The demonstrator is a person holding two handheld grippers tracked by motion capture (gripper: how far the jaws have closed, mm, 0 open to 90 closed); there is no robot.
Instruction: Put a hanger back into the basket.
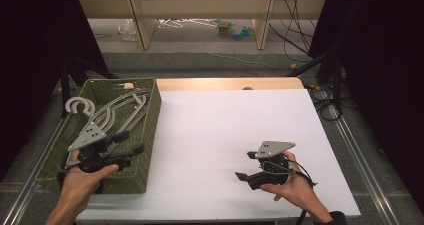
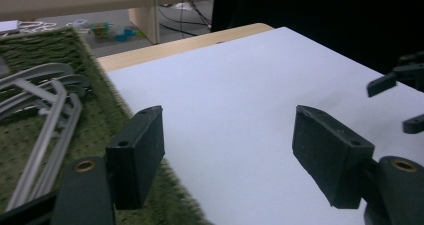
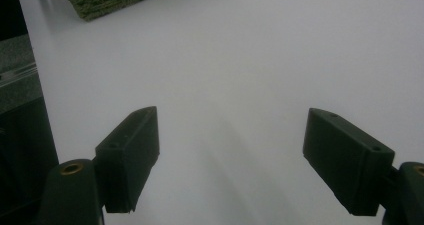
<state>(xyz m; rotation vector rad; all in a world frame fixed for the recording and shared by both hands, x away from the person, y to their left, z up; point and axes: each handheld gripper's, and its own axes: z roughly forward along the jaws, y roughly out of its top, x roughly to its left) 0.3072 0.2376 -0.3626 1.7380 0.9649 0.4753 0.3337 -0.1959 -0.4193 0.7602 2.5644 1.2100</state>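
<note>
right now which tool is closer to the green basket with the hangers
Left. The left tool hangs open over the near right edge of the green basket, beside the grey hangers. The right tool sits well off to the right over the white tabletop, also open and empty.

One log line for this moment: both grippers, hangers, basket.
left gripper: open, nothing held, above basket edge | right gripper: open, nothing held, above white sheet | hangers: in basket

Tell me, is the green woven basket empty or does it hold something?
Not empty: the green woven basket holds several grey plastic hangers, one hook poking over its far-left rim.
</note>
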